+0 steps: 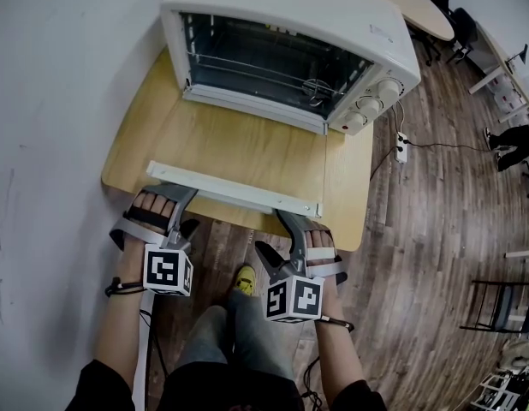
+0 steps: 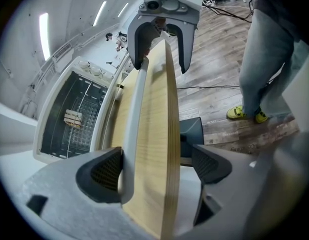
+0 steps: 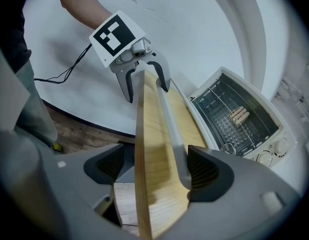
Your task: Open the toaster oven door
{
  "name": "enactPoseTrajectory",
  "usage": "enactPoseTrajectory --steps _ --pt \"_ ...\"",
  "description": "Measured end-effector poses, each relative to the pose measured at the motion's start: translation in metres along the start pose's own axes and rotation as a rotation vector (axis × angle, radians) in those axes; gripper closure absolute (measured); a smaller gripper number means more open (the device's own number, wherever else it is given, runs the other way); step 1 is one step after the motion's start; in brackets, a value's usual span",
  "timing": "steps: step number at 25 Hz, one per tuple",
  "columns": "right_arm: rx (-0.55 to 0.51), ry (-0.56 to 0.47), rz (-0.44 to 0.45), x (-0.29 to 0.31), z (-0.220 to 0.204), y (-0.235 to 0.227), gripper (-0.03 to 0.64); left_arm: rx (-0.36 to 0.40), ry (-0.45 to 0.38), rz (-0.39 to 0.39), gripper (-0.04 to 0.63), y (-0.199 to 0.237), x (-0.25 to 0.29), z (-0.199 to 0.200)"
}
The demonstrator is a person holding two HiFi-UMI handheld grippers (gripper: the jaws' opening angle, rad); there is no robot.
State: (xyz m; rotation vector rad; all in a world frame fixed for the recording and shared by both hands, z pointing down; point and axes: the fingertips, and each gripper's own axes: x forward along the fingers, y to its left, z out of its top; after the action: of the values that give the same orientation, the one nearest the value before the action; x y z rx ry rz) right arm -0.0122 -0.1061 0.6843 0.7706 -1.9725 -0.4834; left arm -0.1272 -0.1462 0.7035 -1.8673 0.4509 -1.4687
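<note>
The white toaster oven (image 1: 333, 7) stands at the back of a small wooden table (image 1: 136, 135), its glass door folded down flat over the tabletop. The door's white bar handle (image 1: 234, 191) lies along the table's near edge. My left gripper (image 1: 181, 212) straddles the handle's left end and the table edge, jaws open; its pads (image 2: 107, 171) stand beside the handle (image 2: 134, 109), not clamping. My right gripper (image 1: 280, 236) straddles the right end the same way, open, with the handle (image 3: 169, 119) and table edge between its pads (image 3: 204, 171). A small wooden piece (image 3: 238, 115) lies on the oven rack.
A white wall runs along the left. The person's legs and a yellow shoe (image 1: 244, 279) are below the table edge. A power strip (image 1: 401, 146) with a cord lies on the wood floor to the right; a chair (image 1: 500, 302) stands farther right.
</note>
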Motion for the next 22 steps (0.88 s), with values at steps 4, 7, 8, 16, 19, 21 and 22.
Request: enactPoseTrajectory --steps 4,7,8,16,19,21,22 --pt "-0.011 0.014 0.005 0.003 -0.002 0.005 0.225 0.004 0.003 -0.001 0.153 -0.006 0.004 -0.002" --pt "-0.013 0.016 0.003 0.005 -0.004 0.007 0.226 0.004 0.004 0.003 0.149 -0.009 0.006 -0.002" --pt "-0.014 0.017 0.003 0.005 -0.005 0.008 0.225 0.004 0.004 0.003 0.147 -0.009 0.007 -0.001" --pt "-0.020 0.028 0.008 0.009 -0.008 0.013 0.225 0.013 0.003 -0.002 0.121 -0.018 0.013 -0.003" --pt "-0.016 0.027 -0.001 0.012 -0.009 0.014 0.223 0.013 0.001 0.001 0.107 -0.020 0.016 -0.003" --pt "-0.018 0.025 -0.005 0.012 -0.009 0.014 0.221 0.012 -0.002 0.003 0.107 -0.019 0.016 -0.003" --pt "-0.017 0.024 -0.007 0.012 -0.009 0.014 0.221 0.011 -0.003 0.003 0.107 -0.019 0.016 -0.003"
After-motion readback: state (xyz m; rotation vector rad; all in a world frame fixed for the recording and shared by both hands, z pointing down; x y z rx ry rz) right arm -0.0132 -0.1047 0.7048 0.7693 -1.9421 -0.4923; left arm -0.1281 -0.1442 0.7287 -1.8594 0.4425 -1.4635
